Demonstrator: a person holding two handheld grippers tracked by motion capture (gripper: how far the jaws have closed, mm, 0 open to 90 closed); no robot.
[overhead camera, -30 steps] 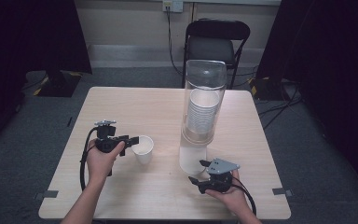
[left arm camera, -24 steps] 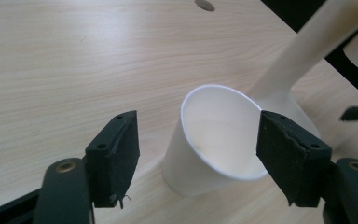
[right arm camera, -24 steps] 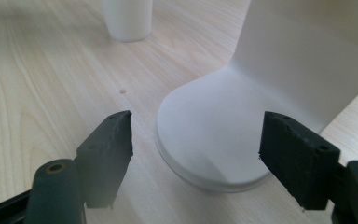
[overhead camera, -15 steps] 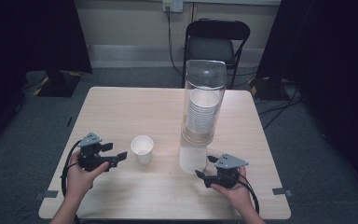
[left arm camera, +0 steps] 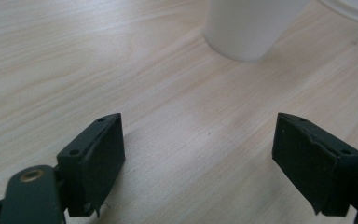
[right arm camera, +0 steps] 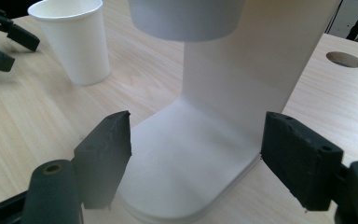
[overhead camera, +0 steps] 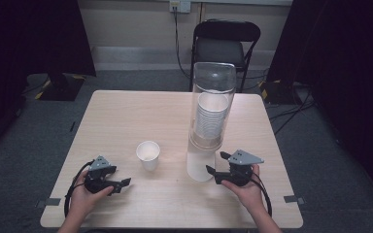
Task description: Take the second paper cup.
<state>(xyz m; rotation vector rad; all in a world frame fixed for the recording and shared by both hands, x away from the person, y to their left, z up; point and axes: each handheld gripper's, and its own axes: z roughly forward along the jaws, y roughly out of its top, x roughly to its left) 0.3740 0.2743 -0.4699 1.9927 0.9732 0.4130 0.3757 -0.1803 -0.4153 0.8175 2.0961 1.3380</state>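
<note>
Both grippers are empty and wide open — the left gripper (overhead camera: 121,183) has drawn back toward the near left corner of the desk (overhead camera: 126,111), where a second ago it was right at the cup (overhead camera: 148,155) with its jaws about it. The cup now stands upright and alone on the desk, apart from those jaws; in the left gripper view its base (left arm camera: 251,28) sits well ahead of the parted jaws, nothing between them but bare wood. That reads as a release just completed: the cup has been set down and let go.

The right gripper (overhead camera: 213,170) has moved little and rests near the right edge, jaws spread and pointing at the white foot of the dispenser (overhead camera: 209,121), not touching it. In the right gripper view the foot (right arm camera: 200,158) lies between the open jaws with a gap either side, the next cup's rim hanging above. The clear tube holds a stack of cups (overhead camera: 211,116) — so, by my guess, another could be drawn next
</note>
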